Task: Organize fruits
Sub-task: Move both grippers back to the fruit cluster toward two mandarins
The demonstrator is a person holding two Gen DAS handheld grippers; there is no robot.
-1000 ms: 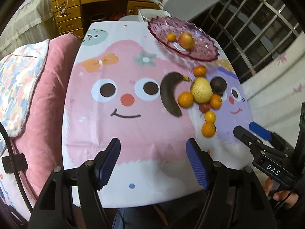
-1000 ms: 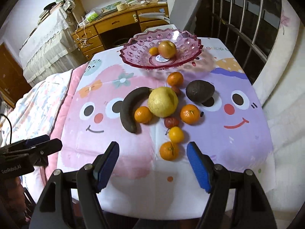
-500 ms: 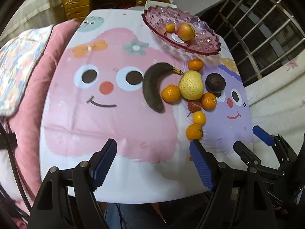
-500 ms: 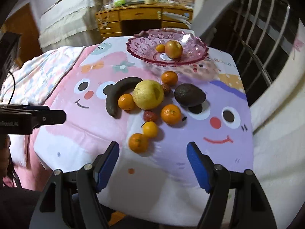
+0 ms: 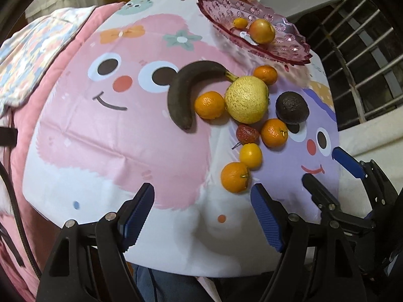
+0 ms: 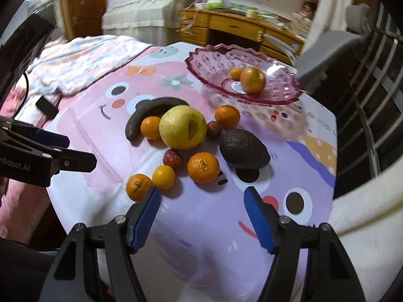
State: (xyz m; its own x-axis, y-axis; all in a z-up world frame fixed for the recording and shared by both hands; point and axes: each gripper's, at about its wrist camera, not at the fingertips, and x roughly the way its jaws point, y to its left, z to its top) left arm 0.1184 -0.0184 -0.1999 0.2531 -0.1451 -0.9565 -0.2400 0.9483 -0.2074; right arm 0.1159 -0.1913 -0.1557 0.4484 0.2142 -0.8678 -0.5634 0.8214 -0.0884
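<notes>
A pink glass dish [image 5: 284,47] [image 6: 219,60] at the table's far side holds an apple [image 5: 262,31] [image 6: 252,79] and a small orange. Loose fruit lies in front of it: a blackened banana [image 5: 183,95] [image 6: 151,110], a yellow pear [image 5: 246,99] [image 6: 182,127], a dark avocado [image 5: 291,107] [image 6: 243,149], several oranges [image 6: 203,167] and a red date [image 5: 247,134]. My left gripper [image 5: 202,211] is open and empty near the front edge. My right gripper [image 6: 201,210] is open and empty, just short of the nearest oranges [image 6: 138,186].
The table wears a pink and purple cartoon cloth [image 5: 113,138]. A pink cushion and patterned blanket [image 6: 83,60] lie left. A wooden desk [image 6: 234,25] stands behind. A metal railing [image 6: 372,88] runs along the right.
Both grippers have moved in closer to the fruit and lower over the table. The right view has swung to the right side of the pile. No fruit has moved.
</notes>
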